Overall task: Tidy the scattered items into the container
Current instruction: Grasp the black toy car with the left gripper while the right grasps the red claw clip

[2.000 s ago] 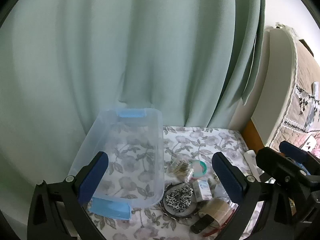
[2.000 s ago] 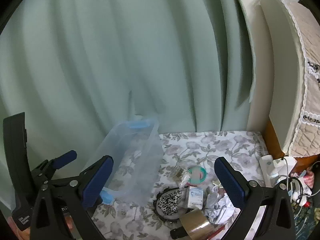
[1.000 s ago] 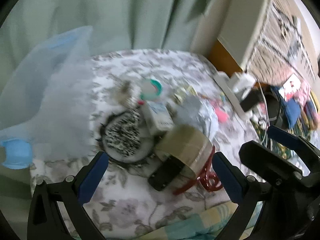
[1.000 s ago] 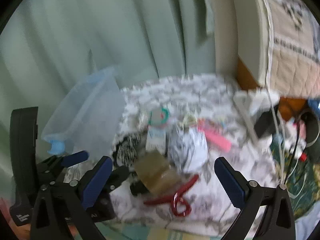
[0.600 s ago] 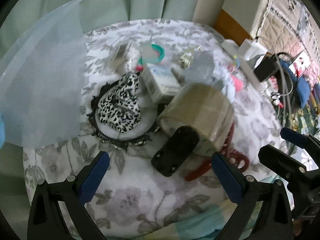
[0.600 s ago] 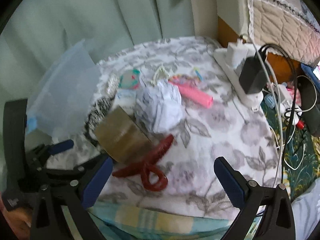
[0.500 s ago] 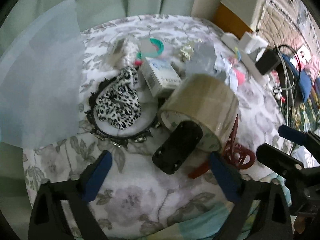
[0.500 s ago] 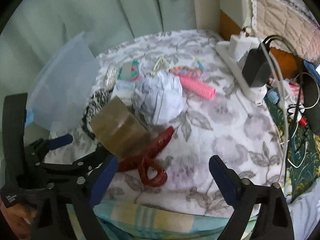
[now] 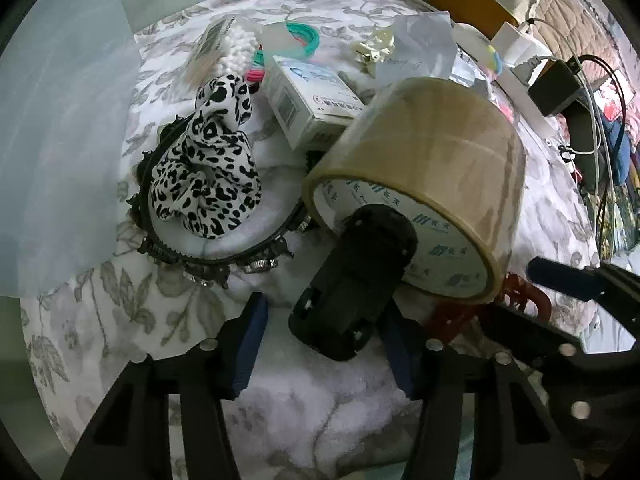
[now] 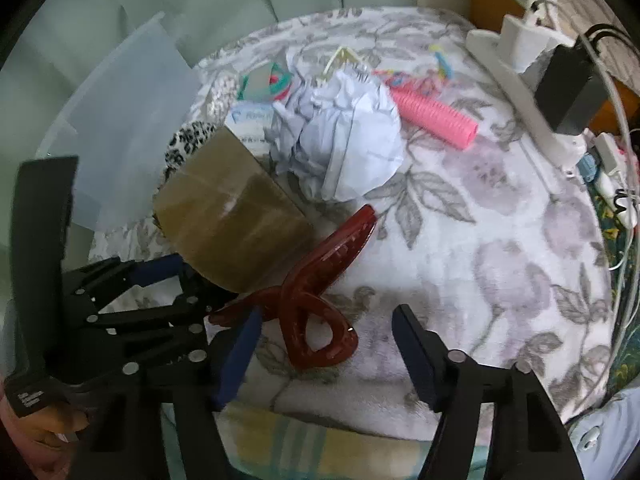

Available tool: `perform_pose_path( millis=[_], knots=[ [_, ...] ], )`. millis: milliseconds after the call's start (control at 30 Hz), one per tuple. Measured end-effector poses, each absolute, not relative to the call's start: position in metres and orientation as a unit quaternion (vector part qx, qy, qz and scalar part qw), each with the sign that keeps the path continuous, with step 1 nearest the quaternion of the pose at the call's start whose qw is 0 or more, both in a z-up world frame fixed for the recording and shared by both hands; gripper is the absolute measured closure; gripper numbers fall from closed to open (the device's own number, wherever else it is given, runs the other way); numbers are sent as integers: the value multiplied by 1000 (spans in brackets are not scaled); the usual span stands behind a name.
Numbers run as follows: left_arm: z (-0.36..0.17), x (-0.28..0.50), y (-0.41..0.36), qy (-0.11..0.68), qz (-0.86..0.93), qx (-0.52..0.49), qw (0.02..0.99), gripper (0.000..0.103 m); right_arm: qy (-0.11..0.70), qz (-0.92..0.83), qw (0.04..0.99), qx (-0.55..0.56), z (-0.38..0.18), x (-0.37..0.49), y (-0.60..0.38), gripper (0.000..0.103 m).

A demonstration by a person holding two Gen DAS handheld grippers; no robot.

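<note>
Black clip [image 9: 352, 292]: lies on the floral cloth [image 9: 132, 320], nose tucked into the brown tape roll [image 9: 420, 184]; now between the left gripper [image 9: 326, 354] pads, which were wide and high a second ago.
Left gripper: jaws closing, pads not yet pressing.
Red claw clip [image 10: 308, 288]: between the right gripper [image 10: 324, 350] fingers, jaws closing, no contact seen.
Clear container [image 10: 120, 120]: far left, well apart.
Change: both grippers have dropped onto the pile.
Meaning: first two pickups look imminent; nothing binned yet.

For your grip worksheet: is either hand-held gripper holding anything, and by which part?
Nothing is gripped yet. The left hand-held gripper is closing around the black clip, the right hand-held gripper around the red hair claw's loops.
</note>
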State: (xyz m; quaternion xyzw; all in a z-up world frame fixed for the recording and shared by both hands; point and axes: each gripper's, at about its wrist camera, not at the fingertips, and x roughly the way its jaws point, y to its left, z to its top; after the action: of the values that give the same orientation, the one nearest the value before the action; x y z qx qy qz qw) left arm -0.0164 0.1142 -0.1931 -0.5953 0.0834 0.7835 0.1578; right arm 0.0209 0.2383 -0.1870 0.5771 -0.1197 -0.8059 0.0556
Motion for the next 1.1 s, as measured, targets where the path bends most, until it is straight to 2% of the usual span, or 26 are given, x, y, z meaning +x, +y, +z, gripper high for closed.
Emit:
perform_pose_path(
  millis=[200, 300, 333, 400, 433, 800, 967, 1100],
  knots=[
    [-193, -17, 118, 82, 789, -589, 155, 59, -128, -796, 62, 588, -201, 10, 234, 43],
    [-192, -18, 120, 75, 790, -588, 156, 61, -129, -797, 59, 587, -203, 5, 234, 47],
    [-191, -18, 120, 73, 791, -588, 156, 62, -129, -799, 59, 585, -202, 3, 234, 53],
    [-190, -17, 121, 69, 793, -586, 154, 65, -127, -802, 58, 581, -201, 0, 234, 55],
    [-188, -15, 121, 65, 794, -585, 154, 65, -126, -803, 58, 579, -201, -1, 234, 60],
    [-160, 9, 131, 44, 816, -552, 168, 68, -139, -824, 54, 546, -189, 2, 242, 62],
    [-132, -3, 102, 28, 826, -532, 183, 72, -146, -836, 45, 528, -177, 10, 246, 62],
    [-136, -27, 91, 20, 832, -522, 184, 73, -150, -842, 42, 516, -161, 12, 252, 62]
  ],
)
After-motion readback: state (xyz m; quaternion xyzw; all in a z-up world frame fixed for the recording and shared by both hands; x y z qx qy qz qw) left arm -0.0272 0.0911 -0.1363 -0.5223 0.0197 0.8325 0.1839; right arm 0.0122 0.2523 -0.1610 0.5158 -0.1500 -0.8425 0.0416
